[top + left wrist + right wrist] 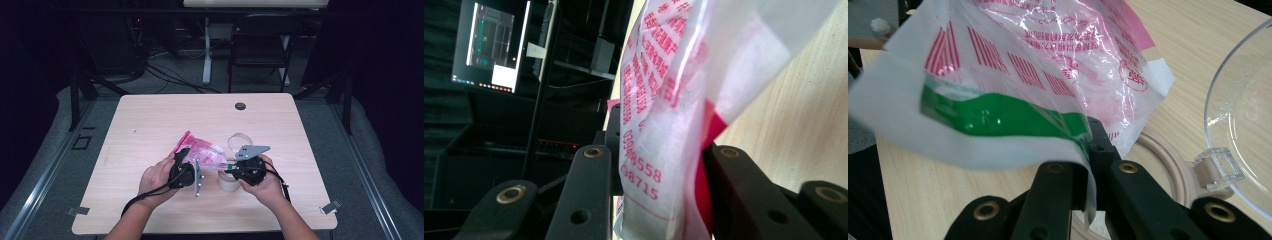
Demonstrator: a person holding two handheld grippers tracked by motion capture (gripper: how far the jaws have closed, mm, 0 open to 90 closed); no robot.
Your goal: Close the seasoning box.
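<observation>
Plastic bag, clear with pink and red print, hangs stretched between both grippers above the middle of the tabletop. The left gripper is clamped on the bag's printed side; the right gripper pinches its white edge by a green strip. A round container with a hinged clear lid sits just below the right gripper.

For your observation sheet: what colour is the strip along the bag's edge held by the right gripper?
Green, on the bag, clearest in the right gripper view.
</observation>
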